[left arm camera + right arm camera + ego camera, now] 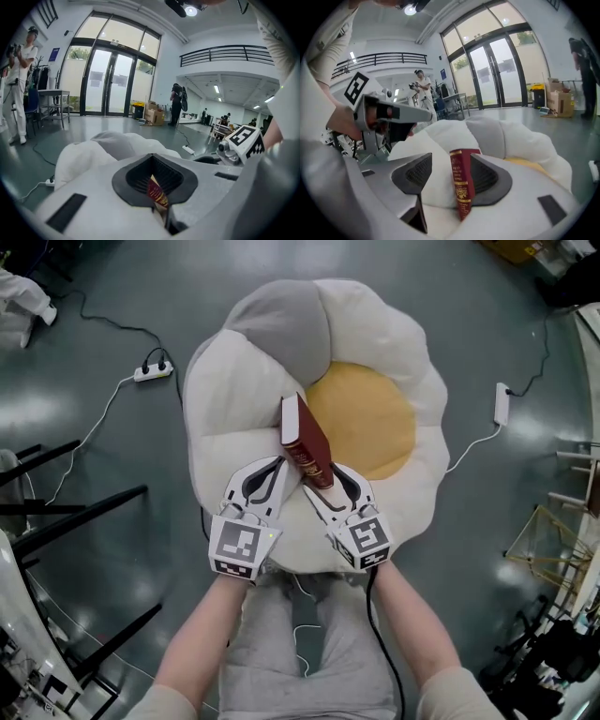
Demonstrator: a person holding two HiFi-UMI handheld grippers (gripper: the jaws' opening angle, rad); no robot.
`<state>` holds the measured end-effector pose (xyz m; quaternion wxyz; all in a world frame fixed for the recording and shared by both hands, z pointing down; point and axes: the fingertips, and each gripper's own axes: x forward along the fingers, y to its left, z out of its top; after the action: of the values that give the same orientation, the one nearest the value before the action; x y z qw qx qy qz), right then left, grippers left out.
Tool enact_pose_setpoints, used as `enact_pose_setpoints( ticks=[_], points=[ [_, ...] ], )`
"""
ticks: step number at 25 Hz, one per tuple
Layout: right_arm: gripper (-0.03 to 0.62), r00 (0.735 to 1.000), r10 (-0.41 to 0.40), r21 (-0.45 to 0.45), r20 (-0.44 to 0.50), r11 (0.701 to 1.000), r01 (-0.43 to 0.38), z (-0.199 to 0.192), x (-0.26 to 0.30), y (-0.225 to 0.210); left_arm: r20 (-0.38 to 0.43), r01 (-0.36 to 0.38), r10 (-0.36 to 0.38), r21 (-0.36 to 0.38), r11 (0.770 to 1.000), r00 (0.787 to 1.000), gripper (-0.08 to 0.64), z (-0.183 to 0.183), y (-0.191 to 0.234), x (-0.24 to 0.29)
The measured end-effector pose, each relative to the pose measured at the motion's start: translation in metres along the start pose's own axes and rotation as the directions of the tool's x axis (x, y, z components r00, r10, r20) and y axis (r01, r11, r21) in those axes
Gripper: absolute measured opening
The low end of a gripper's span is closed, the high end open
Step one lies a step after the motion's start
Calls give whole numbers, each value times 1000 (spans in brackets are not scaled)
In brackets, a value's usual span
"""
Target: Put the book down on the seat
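A dark red book (307,439) with gold print stands on its edge on the white egg-shaped cushion seat (234,432), beside the yellow centre (370,418). My right gripper (325,482) is open around the book's near end. In the right gripper view the book (461,187) leans against the right jaw, and a clear gap separates it from the left jaw. My left gripper (278,463) is shut, its tip against the book's left side. Through the hollow between its jaws (151,157) a sliver of the book (157,194) shows.
A grey lobe (281,324) forms the seat's far side. On the grey floor lie a white power strip (153,371) with a cable at the left and another one (502,404) at the right. Black stand legs (75,502) reach in from the left. People stand in the hall.
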<state>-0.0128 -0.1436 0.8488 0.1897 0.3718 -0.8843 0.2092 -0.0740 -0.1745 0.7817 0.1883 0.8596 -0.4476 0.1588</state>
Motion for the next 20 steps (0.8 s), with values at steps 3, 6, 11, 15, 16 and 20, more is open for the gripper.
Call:
enact_pose_setpoints(
  ticks=[3,6,11,15,16,20],
  points=[
    [193,996,-65,11,63,998,64,50,-33,4,9,18,-18,12,1000,1000,2,27,-13,-18],
    [111,982,-123,46,142,992,118,104,-71,3,16,22,-22,9,1000,1000,2,61,-22,-37],
    [51,960,-172,70,219,985,160,184,-139,7,9,22,-22,-43,999,1000,3,120,-37,-69],
    [30,948,-195,44,251,981,190,242,-196,22,20,17,-17,-2,1000,1000,2,179,-57,-102],
    [25,946,-198,52,256,980,192,256,-211,26,14,11,-11,0,1000,1000,3,193,-62,-110],
    [12,931,-209,73,299,978,196,316,-270,43,22,8,-9,13,1000,1000,2,254,-87,-143]
  ],
)
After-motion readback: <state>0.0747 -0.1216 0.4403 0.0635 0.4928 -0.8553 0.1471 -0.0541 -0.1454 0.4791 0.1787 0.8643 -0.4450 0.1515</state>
